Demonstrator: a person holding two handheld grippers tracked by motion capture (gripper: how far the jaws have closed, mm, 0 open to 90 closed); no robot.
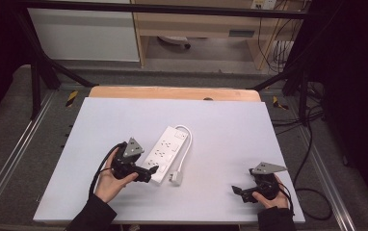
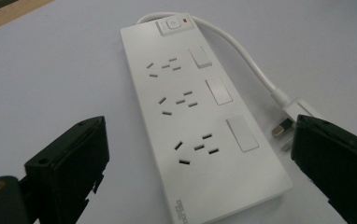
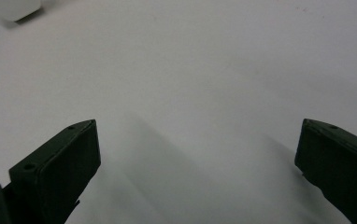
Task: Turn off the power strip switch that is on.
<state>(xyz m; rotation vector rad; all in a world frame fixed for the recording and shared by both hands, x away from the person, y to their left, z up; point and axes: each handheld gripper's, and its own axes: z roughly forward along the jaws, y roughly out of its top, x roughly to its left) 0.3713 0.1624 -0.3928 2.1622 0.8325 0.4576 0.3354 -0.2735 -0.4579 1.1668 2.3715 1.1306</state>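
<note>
white power strip (image 2: pixel 195 121) lying flat, between spread jaws of left hand-held gripper (image 2: pixel 200 172)

Even overhead light, counter (image 1: pixel 124 120) bright, room margins dark. Soft shadows under tongs in right gripper view. Gripper views slightly soft; tongs near lens blurred.

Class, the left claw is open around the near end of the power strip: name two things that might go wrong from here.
1. The left claw spans the wide power strip with little room to spare, so a grip may slip.
2. The plug lies beside one jaw and might get pinched or dragged.
</note>
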